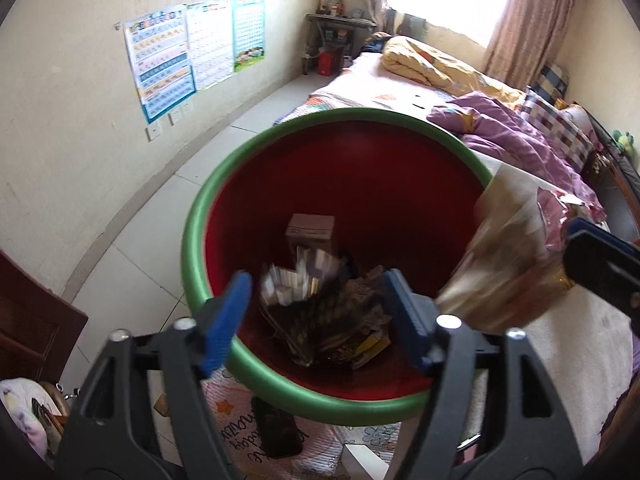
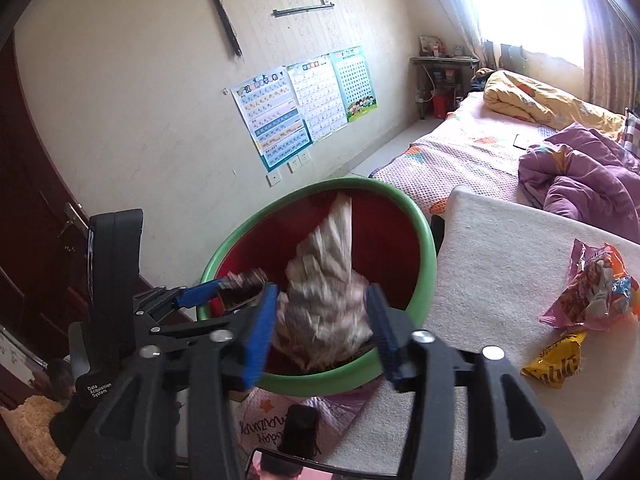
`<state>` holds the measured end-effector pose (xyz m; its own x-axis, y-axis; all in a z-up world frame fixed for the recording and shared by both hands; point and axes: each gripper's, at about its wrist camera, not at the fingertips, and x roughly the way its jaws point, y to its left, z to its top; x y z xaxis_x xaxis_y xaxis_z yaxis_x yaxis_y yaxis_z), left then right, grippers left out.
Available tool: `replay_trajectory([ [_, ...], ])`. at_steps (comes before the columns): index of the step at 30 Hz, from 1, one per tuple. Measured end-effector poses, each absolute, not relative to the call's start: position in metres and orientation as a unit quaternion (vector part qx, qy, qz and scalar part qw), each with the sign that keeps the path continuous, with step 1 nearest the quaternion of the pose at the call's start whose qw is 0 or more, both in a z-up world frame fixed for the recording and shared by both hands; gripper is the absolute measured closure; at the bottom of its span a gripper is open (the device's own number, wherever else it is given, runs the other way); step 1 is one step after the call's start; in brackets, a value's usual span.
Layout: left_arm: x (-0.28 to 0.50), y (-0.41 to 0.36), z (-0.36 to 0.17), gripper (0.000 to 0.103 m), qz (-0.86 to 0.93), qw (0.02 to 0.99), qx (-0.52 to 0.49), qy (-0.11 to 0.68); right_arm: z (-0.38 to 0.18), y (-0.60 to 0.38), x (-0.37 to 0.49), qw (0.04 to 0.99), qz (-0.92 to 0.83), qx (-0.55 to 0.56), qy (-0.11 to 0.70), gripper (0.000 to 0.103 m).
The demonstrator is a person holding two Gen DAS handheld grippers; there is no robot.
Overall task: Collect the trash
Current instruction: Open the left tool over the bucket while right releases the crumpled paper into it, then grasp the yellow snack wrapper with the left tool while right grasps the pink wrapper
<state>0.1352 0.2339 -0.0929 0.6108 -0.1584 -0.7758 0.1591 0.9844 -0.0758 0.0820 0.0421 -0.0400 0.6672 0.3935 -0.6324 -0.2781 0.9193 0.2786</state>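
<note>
The left claw (image 1: pixel 316 280) hangs over the red bin (image 1: pixel 192 240) w/ its jaws apart, and a dark wrapper (image 1: pixel 308 296) sits loose in the gap, touching no pad, so it looks let go. It is right over the pile of trash in the bin, so it prob. lands fine. The right claw (image 2: pixel 322 290) is the worry. A big crinkly paper bag (image 2: pixel 328 248) fills the gap btw. its jaws, just above the near side of the green rim. It is so smeared that I cannot tell if the pads squeeze it or if it is free. If it drops from there, it may hit the rim and flop out onto the bed stuff below, near the dark phone (image 2: pixel 300 428). The two claws are also close, so they could bump each other or knock the bin, and it could tip b/c I cannot see what holds it up. The bin's bottom is cut off in both views. The trash inside is a blurry heap, only a small gray box (image 1: pixel 310 230) is clear. More trash waits: a pink snack bag (image 2: pixel 588 288) and a yellow snack bag (image 2: pixel 554 364) lie on the white fuzzy tabletop (image 2: pixel 480 280), well apart from the bin.
</note>
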Motion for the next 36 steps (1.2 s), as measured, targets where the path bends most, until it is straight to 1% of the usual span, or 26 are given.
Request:
replay_trajectory([
  [5, 0.132, 0.232, -0.09, 0.034, -0.085, 0.899, 0.002, 0.429, -0.039, 0.032, 0.072, 0.912, 0.18, 0.09, 0.357, 0.052],
  [9, 0.125, 0.223, -0.08, 0.034, -0.088, 0.907, 0.01, 0.412, -0.039, 0.015, 0.057, 0.915, 0.167, 0.103, 0.351, 0.051],
  [14, 0.116, 0.194, -0.057, 0.034, -0.117, 0.916, 0.028, 0.383, -0.05, -0.026, 0.033, 0.916, 0.121, 0.128, 0.361, 0.049],
  [17, 0.107, 0.162, -0.05, 0.033, -0.152, 0.913, 0.037, 0.376, -0.061, -0.058, 0.017, 0.913, 0.085, 0.147, 0.37, 0.049],
  [22, 0.086, 0.088, -0.07, 0.033, -0.235, 0.882, 0.071, 0.403, -0.078, -0.111, -0.01, 0.905, 0.03, 0.176, 0.385, 0.049],
  [27, 0.083, 0.023, -0.098, 0.033, -0.266, 0.856, 0.112, 0.429, -0.083, -0.158, -0.039, 0.902, -0.007, 0.192, 0.387, 0.049],
  [33, 0.104, -0.028, -0.124, 0.033, -0.261, 0.843, 0.106, 0.458, -0.085, -0.205, -0.066, 0.899, -0.023, 0.202, 0.388, 0.049],
  [36, 0.107, -0.042, -0.137, 0.033, -0.246, 0.838, 0.102, 0.476, -0.087, -0.224, -0.075, 0.898, -0.022, 0.204, 0.39, 0.049],
])
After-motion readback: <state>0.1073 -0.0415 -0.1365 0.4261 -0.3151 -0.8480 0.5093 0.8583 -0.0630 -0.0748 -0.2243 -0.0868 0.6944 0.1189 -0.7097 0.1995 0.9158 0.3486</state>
